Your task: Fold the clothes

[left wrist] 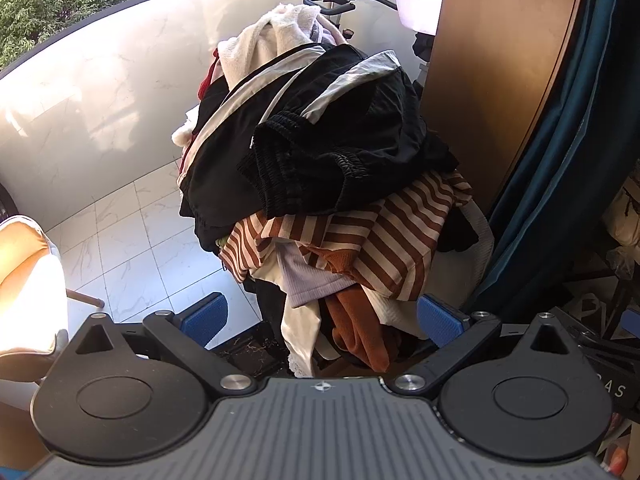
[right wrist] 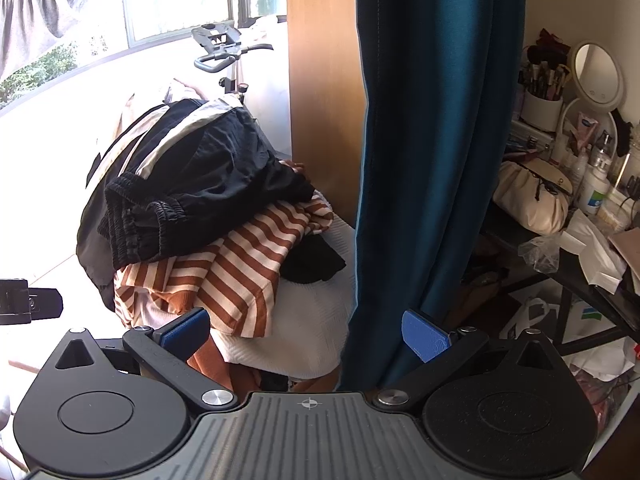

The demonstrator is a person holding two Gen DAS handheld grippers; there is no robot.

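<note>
A: Status on the clothes?

B: All in one heap (left wrist: 320,184), stacked on something hidden under it, beside the wooden panel (left wrist: 492,80) and the teal curtain (right wrist: 424,160). Nothing picked yet, by the look of it.

A: Top item?

B: Black shorts with pale stripes (left wrist: 332,136), elastic waistband facing us. Striped brown-and-cream top (left wrist: 384,240) under them, then a white knit (right wrist: 304,320) and a rust piece (left wrist: 356,328) dangling low.

A: Jaws?

B: Left gripper (left wrist: 322,320): jaws spread wide, empty, aimed at the lower heap. Right gripper (right wrist: 306,330): same, wide and empty, but half its view is curtain.

A: Why both held back?

B: My read: lining up for a pick. The wide spread suits bunched fabric. The shorts sit on top, so taking them first avoids dragging the rest.

A: Risk?

B: Right side could snag the curtain. No flat folding surface in view; the desk (right wrist: 592,280) at right is cluttered.
</note>
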